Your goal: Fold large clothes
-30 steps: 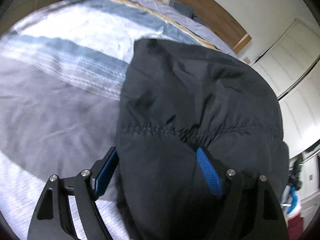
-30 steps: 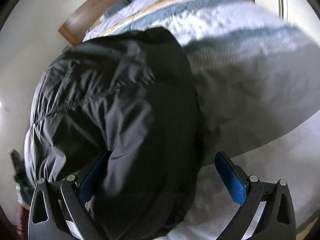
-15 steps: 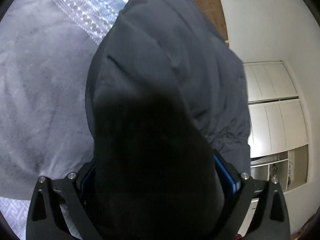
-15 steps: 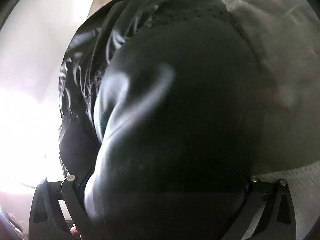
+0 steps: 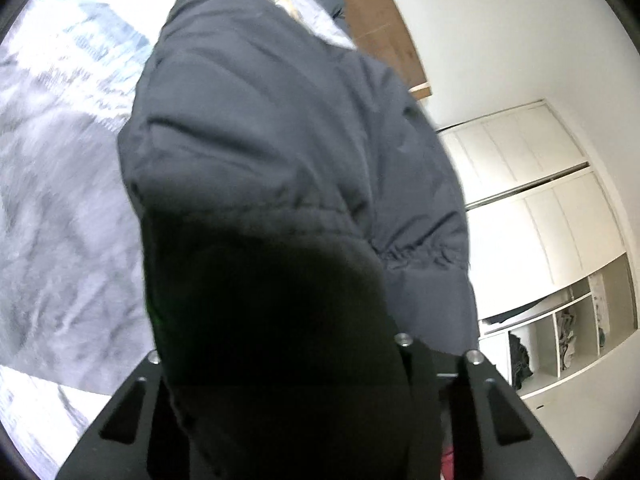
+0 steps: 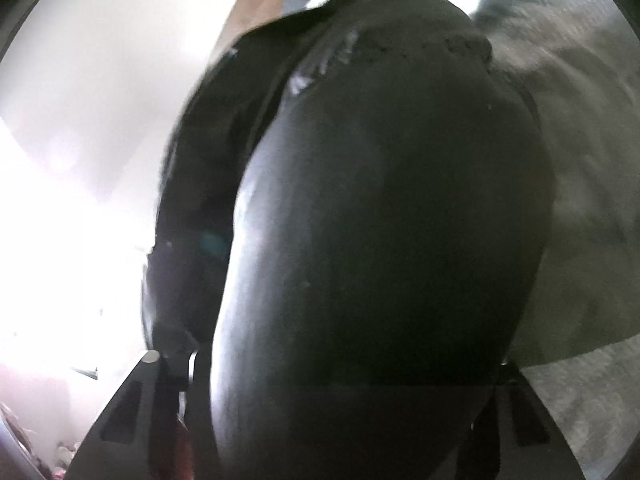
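A large black padded jacket (image 5: 280, 140) fills the middle of the left wrist view and lies over a grey and blue bedspread (image 5: 60, 220). A thick fold of it bulges up between the fingers of my left gripper (image 5: 276, 344), whose jaws are closing on the fabric; the pads are hidden under it. In the right wrist view the same jacket (image 6: 400, 200) blocks most of the picture. My right gripper (image 6: 348, 360) also has its jaws closing around a bulky bunch of the jacket, with the pads buried in it.
A wooden headboard (image 5: 384, 20) stands at the far end of the bed. White wardrobe doors (image 5: 520, 200) and open shelves (image 5: 560, 340) with clothes are on the right. Grey bedspread (image 6: 580, 160) shows right of the jacket; the left side is glaring bright.
Both grippers pushed forward into the jacket's near edge and tilted. Their wide-open fingers have drawn together on the fabric, which now bulges up and hides the blue pads.
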A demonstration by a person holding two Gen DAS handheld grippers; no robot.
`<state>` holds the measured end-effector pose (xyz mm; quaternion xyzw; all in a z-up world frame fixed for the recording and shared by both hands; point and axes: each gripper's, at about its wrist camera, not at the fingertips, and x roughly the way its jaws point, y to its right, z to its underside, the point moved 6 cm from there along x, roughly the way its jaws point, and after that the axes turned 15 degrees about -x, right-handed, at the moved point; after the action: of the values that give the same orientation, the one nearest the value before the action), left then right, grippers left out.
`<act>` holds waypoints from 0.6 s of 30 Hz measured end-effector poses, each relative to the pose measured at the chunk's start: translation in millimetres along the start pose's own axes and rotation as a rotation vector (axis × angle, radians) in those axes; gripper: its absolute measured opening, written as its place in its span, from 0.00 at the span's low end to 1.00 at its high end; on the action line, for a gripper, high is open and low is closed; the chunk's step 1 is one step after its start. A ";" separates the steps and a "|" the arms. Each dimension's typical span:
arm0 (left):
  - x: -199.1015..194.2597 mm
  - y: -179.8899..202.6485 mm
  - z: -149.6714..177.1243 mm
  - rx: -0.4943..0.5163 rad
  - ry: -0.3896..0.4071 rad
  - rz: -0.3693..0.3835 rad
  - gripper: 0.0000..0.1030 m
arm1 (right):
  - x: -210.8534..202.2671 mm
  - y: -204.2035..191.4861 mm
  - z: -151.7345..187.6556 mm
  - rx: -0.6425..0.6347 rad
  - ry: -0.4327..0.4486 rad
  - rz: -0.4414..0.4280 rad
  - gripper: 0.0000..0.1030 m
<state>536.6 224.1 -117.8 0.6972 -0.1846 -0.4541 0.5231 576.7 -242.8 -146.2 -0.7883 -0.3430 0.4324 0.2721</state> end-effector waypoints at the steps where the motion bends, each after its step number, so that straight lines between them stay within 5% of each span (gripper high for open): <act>1: -1.6 6.5 1.0 0.011 0.008 0.003 0.29 | -1.4 -6.4 -2.8 -0.013 0.010 0.003 0.40; 7: -32.0 40.2 8.8 0.063 0.043 0.040 0.24 | -19.7 -51.0 -22.3 -0.088 0.089 -0.003 0.30; 18: -88.1 76.2 56.8 0.116 0.064 0.108 0.24 | -73.6 -105.3 -15.6 -0.162 0.164 -0.047 0.27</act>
<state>460.5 227.4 -12.9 0.7294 -0.2310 -0.3913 0.5113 529.4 -237.1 -25.9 -0.8321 -0.3717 0.3310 0.2447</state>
